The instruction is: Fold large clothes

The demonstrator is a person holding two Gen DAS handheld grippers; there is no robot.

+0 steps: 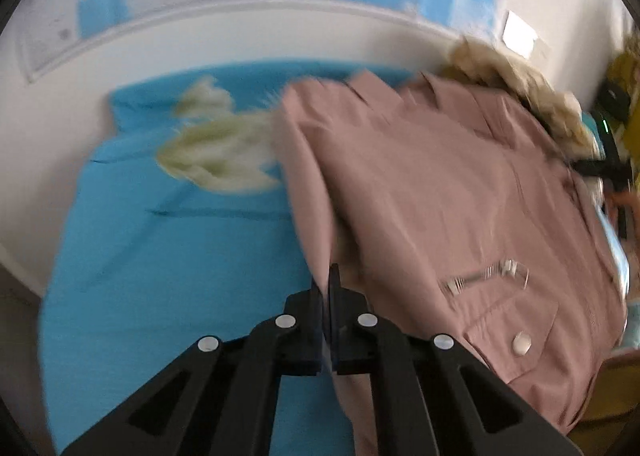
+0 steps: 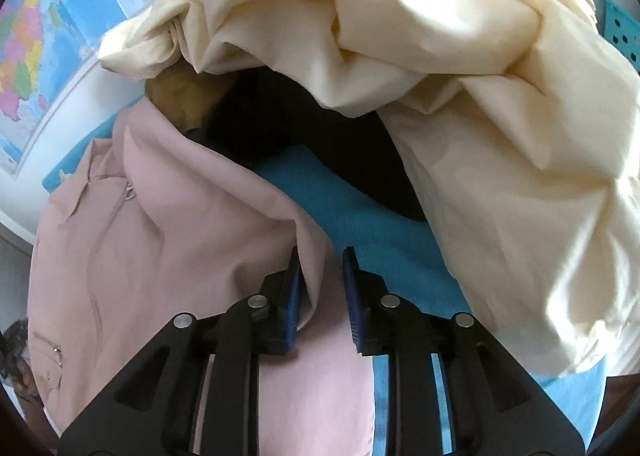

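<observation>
Only your right wrist view shows the cream fabric heap (image 2: pixel 460 75) and a dark garment (image 2: pixel 304 143) beneath it; the map (image 2: pixel 36 55) lettering is unreadable. Your left gripper (image 1: pixel 327 280) pinches the pink jacket (image 1: pixel 432 191) edge, fingers nearly together. Your right gripper (image 2: pixel 322 268) is narrowly parted around a jacket fold on the blue cover (image 1: pixel 168 256).

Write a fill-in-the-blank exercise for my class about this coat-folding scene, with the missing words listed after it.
1. The left tongs are shut on the edge of the ____ coat.
2. The coat lies on a ____ sheet.
3. The right tongs are ____, with coat fabric between the fingers.
4. The crumpled cloth beside the coat is ____ in colour.

Missing words: pink; blue; open; cream
</observation>
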